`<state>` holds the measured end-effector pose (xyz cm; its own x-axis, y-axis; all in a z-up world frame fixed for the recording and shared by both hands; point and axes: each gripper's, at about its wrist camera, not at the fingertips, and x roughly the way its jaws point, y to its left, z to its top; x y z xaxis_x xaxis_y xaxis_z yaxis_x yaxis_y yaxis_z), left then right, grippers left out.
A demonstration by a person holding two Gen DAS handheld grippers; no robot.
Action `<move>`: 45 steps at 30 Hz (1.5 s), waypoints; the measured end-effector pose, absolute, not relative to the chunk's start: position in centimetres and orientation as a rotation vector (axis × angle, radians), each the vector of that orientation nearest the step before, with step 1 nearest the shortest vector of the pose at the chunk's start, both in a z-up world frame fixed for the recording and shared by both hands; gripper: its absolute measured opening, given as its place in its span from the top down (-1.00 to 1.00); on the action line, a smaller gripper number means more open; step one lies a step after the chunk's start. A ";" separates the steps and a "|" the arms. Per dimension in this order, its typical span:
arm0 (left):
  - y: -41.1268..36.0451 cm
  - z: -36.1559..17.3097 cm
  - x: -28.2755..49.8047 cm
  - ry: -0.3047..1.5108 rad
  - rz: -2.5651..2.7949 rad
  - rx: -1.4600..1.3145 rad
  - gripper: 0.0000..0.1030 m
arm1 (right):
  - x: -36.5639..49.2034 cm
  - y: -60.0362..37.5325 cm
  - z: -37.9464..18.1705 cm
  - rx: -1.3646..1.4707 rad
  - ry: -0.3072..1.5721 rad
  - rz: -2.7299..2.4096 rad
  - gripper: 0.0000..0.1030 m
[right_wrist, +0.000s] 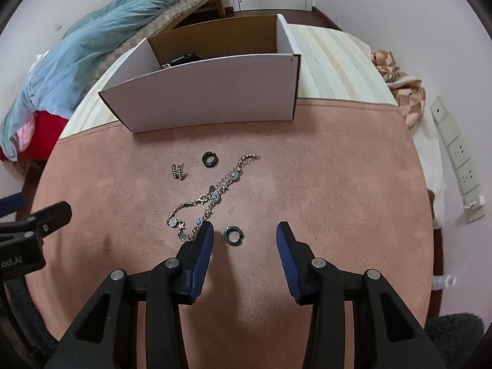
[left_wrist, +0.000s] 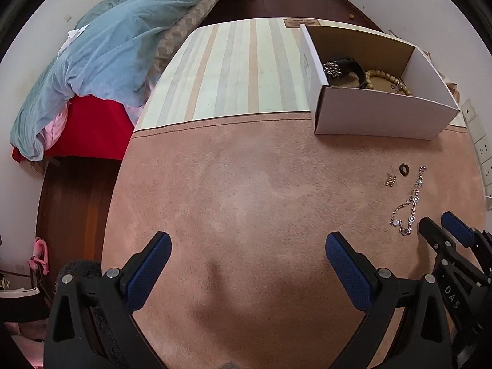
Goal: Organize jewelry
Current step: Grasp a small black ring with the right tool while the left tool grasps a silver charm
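On the left side of the room there is a bed with a blue blanket (left_wrist: 101, 52) and a red cloth (left_wrist: 89, 129) under it, and on the right wall a row of sockets (right_wrist: 458, 160) stands beside a checked cloth (right_wrist: 399, 83). The desk (right_wrist: 307, 169) carries a pink mat, and behind it a striped cover (left_wrist: 240, 67). A white box (right_wrist: 209, 92) with a brown inside sits across the border of the mat and the striped cover; inside it lie a black band (left_wrist: 347, 64) and a beaded bracelet (left_wrist: 387, 77). In front of the box, on the mat, are a small gold earring (right_wrist: 178, 172), a black ring (right_wrist: 210, 158) and a chain bracelet (right_wrist: 212, 196). The long axis of the chain runs diagonally, from near the left finger of the right tongs up and to the right toward the box; its near end makes a loop. A second black ring (right_wrist: 232, 234) lies flat just in front of the right tongs (right_wrist: 244, 233), between their fingers, apart from both pads. The right tongs are spread wide and hold nothing, and their left pad covers the near end of the chain. The left tongs (left_wrist: 248, 244) are also spread wide over bare mat, holding nothing, well apart from the jewelry
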<state>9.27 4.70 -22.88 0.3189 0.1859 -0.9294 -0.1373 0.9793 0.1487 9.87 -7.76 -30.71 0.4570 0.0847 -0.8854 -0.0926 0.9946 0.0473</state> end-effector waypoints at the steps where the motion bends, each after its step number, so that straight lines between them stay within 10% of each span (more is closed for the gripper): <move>1: 4.7 -22.9 9.3 1.231 0.211 0.043 -0.99 | 9.9 -7.5 -30.8 -0.027 1.087 0.102 0.16; 8: 4.8 -23.3 9.6 1.236 0.209 0.055 -0.99 | 9.7 -6.7 -30.7 -0.109 1.058 0.065 0.74; 21: 1.9 -23.1 11.2 1.214 0.059 -0.059 -0.97 | 10.4 -12.0 -28.8 0.073 1.045 -0.022 0.74; 27: -2.3 -24.3 13.3 1.226 -0.042 -0.054 -0.31 | 10.6 -14.2 -28.5 0.097 1.044 -0.063 0.74; 35: -5.1 -24.7 14.3 1.200 -0.089 -0.006 -0.26 | 10.7 -15.7 -28.2 0.129 1.035 -0.101 0.74; 45: -5.9 -25.7 14.9 1.222 -0.132 0.007 0.56 | 11.0 -16.4 -28.5 0.145 1.043 -0.111 0.74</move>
